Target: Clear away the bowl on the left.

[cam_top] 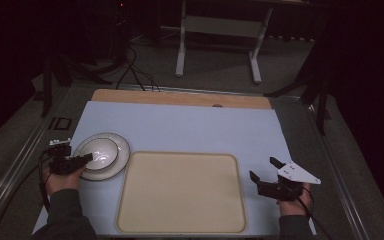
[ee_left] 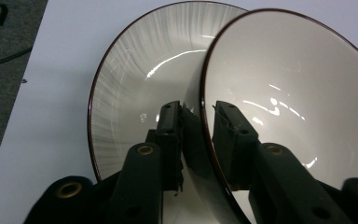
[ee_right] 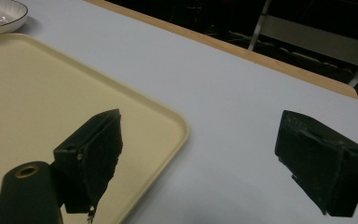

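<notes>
Left gripper: fingers closed on the near rim of one white bowl with a dark edge line, one finger outside the wall, the other inside. The bowl sits in one larger white plate with a ribbed rim and the same dark edge; in the left gripper view the bowl looks tipped up off the plate's well, though how far I cannot tell. Bowl and plate lie at the left of the surface, just beside the tray's far left corner.

Right gripper: fingers spread wide, holding nothing, hovering over bare surface just off the tray's right edge, well apart from the bowl.

Surface: pale blue sheet over a wooden top, a strip of wood showing along the far edge. One cream tray, rectangular with rounded corners, lies near centre at the near side.

Room: dark, grey floor, cables trailing at far left, a white-legged table frame beyond.

Count: bowl 1; plate 1; tray 1; grippers 2
</notes>
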`<state>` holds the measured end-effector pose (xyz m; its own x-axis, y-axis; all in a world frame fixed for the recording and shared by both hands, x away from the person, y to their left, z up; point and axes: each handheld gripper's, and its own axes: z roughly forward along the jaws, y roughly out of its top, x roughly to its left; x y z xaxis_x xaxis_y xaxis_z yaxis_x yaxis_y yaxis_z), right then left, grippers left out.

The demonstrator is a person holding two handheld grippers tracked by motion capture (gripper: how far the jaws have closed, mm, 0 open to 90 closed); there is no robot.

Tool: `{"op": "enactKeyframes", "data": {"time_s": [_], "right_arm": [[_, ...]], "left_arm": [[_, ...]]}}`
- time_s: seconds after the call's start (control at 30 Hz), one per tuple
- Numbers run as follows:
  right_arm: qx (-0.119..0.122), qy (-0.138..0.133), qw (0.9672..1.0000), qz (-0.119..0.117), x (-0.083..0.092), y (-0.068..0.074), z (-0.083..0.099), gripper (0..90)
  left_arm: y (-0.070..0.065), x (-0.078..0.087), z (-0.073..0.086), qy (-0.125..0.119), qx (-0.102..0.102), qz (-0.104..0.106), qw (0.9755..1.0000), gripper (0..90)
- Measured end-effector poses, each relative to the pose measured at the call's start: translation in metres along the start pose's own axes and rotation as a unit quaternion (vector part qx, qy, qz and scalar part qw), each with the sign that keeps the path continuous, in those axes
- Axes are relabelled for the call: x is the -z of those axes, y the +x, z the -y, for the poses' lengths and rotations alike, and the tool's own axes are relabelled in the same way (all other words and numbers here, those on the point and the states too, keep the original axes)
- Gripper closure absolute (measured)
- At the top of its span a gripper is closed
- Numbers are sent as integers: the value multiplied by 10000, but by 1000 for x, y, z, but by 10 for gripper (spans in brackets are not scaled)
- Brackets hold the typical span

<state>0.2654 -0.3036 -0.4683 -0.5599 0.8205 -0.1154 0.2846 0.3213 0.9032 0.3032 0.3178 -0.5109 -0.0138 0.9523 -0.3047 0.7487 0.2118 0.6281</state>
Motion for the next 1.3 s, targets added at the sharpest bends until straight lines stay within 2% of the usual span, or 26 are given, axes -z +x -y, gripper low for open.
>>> {"op": "enactKeyframes", "data": {"time_s": [0.33,0.4,0.47,0.67,1.3], "right_arm": [[-14,-6,10000,-15,1,0,0,144],[-10,-13,10000,-11,1,0,0,144],[-18,-16,10000,-8,1,0,0,144],[-22,-20,10000,-8,1,0,0,144],[-46,-33,10000,1,2,-1,0,144]], "left_arm": [[1,1,1,13,130,57,9999,800],[3,1,2,-10,236,155,9996,805],[8,2,3,-41,451,349,9984,803],[12,3,4,-75,610,480,9970,801],[12,8,5,-258,669,303,9970,793]]}}
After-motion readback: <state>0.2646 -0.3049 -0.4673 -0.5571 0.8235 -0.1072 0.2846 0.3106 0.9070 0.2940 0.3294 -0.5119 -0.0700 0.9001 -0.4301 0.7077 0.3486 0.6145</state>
